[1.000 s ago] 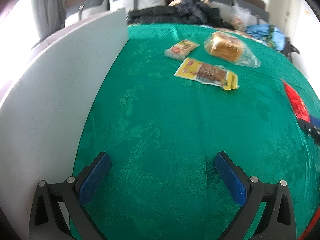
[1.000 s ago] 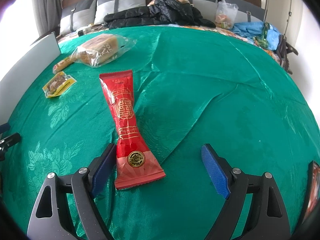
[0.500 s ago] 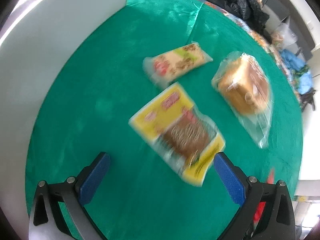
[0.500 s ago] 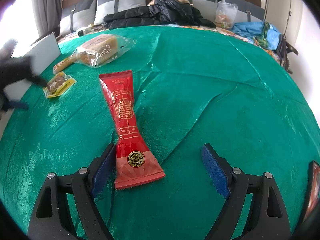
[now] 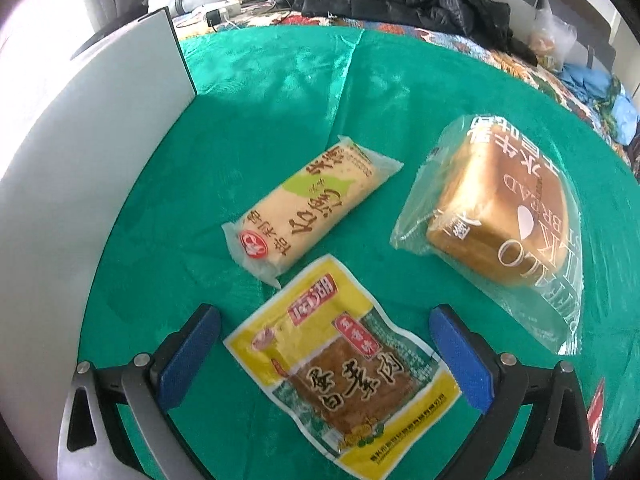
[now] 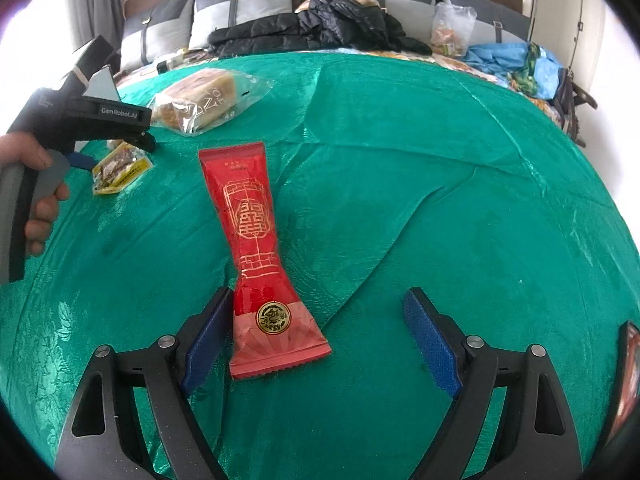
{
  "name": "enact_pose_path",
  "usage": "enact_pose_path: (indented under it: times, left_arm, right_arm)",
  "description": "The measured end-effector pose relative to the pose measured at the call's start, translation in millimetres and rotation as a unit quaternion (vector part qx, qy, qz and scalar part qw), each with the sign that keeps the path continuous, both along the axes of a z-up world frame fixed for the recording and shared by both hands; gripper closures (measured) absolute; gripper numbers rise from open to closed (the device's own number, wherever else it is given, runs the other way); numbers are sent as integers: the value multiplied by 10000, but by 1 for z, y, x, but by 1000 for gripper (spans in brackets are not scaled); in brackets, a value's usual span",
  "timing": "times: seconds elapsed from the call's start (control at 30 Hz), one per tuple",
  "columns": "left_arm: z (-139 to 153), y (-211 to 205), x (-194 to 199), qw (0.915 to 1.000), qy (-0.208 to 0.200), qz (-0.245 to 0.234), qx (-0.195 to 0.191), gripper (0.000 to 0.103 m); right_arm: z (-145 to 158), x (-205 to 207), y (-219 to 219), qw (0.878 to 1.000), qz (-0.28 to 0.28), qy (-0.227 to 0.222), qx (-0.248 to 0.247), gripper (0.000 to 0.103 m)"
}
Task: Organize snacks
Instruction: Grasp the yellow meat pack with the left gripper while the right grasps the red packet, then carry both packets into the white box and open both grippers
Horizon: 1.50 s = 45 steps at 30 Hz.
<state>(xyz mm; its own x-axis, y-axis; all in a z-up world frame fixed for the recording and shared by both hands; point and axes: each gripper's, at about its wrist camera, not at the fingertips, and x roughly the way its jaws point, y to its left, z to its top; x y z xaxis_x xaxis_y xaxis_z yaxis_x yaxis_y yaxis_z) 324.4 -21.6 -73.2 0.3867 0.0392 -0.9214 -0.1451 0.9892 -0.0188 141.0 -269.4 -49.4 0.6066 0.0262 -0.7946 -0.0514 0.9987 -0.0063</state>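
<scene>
Straddling the yellow tofu-snack packet (image 5: 340, 364) at lower centre, the gaping left tongs (image 5: 324, 348) seem ready to close, while the right tongs (image 6: 316, 340) wait, spread.

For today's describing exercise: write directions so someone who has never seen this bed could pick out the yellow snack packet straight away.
Start at the green cloth covering the bed and find the white board along its edge. Three snacks lie near it; the yellow packet sits between the open left gripper fingers. Unlike the pale bar and bagged bread loaf, it is flat, yellow-bordered, showing a brown slab.
</scene>
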Motion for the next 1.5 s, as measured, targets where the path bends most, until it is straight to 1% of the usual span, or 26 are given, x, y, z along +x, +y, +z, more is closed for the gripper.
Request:
enact_pose_path:
  times: [0.1, 0.17, 0.23, 0.3, 0.33, 0.43, 0.53, 0.6, 0.63, 0.67, 0.7, 0.73, 0.9, 0.97, 1.03, 1.07, 1.13, 1.2, 1.23, 1.27, 1.3, 1.33, 1.37, 1.4, 1.43, 1.5]
  left_arm:
    - [1, 0, -5, 9998, 191, -23, -24, 0]
    - [-3, -8, 3, 9993, 336, -182, -34, 0]
    - [-3, -6, -7, 9972, 422, -611, -20, 0]
    - [-3, 3, -16, 9945, 517, -913, -17, 0]
    - [-4, 10, -19, 9937, 590, -952, -14, 0]
    - [-4, 33, -24, 9938, 772, -804, -48, 0]
    - [-4, 36, -26, 9945, 714, -765, -26, 2]
    - [4, 29, -34, 9947, 493, -907, -24, 23]
    - [9, 22, -38, 9924, 373, -1174, 35, 47]
    - [11, 15, -42, 9898, 374, -1372, 64, 58]
    - [11, 9, -48, 9878, 371, -1494, 219, 61]
    - [12, 6, -54, 9868, 294, -1567, 276, 68]
    - [18, 20, -96, 9876, 101, -1511, -427, 69]
    - [25, 30, -118, 9866, 27, -1478, -690, 70]
    - [29, 39, -146, 9849, -66, -1453, -937, 70]
    - [30, 42, -153, 9843, -92, -1436, -1021, 70]
    - [36, 53, -168, 9824, -159, -1342, -1292, 70]
    - [42, 63, -175, 9788, -216, -1203, -1642, 70]
    - [44, 67, -175, 9770, -244, -1139, -1788, 70]
    - [48, 73, -179, 9739, -291, -1057, -1988, 70]
    - [58, 77, -179, 9716, -336, -1003, -2115, 70]
    - [65, 84, -184, 9692, -406, -954, -2236, 70]
    - [73, 90, -187, 9664, -499, -911, -2352, 70]
    - [84, 98, -190, 9627, -629, -866, -2484, 70]
    - [95, 107, -193, 9587, -764, -822, -2615, 70]
    - [112, 124, -197, 9521, -973, -762, -2798, 70]
  right_arm:
    - [0, 0, 0, 10000, -2, 1, 0, 15]
    - [0, 0, 0, 10000, -2, 1, 1, 15]
    - [0, 0, 0, 10000, -2, 1, 1, 15]
    - [0, 0, 0, 10000, -2, 1, 2, 15]
    - [0, 0, 0, 10000, -2, 1, 2, 15]
    - [0, 0, 0, 10000, -2, 1, 0, 15]
    - [0, 0, 0, 10000, -2, 1, -2, 15]
    - [0, 0, 0, 10000, -2, 1, 3, 15]
    - [0, 0, 0, 10000, -2, 1, 3, 15]
    - [0, 0, 0, 10000, -1, 1, 3, 15]
    - [0, 0, 0, 10000, -1, 1, 4, 15]
    - [0, 0, 0, 10000, -1, 0, 4, 15]
    - [0, 0, -1, 10000, 2, 0, 16, 15]
    - [1, -1, -4, 9999, 7, -28, 145, 15]
    - [5, -4, -14, 9983, -13, -80, 585, 15]
    - [8, -3, -21, 9960, -107, 11, 883, 15]
    - [21, 3, -24, 9932, -208, 72, 1142, 15]
    - [46, 17, -8, 9957, -6, -94, 924, 15]
    - [52, 28, 3, 9967, 177, -23, 792, 15]
    - [52, 39, 12, 9966, 356, 173, 722, 16]
    - [46, 54, 25, 9950, 552, 557, 614, 19]
    - [41, 60, 32, 9936, 632, 783, 517, 28]
    - [34, 66, 41, 9921, 684, 1010, 282, 47]
    - [29, 67, 47, 9905, 688, 1186, 49, 91]
    - [28, 66, 49, 9897, 640, 1278, -23, 91]
    - [37, 54, 45, 9915, 466, 1190, 238, 92]
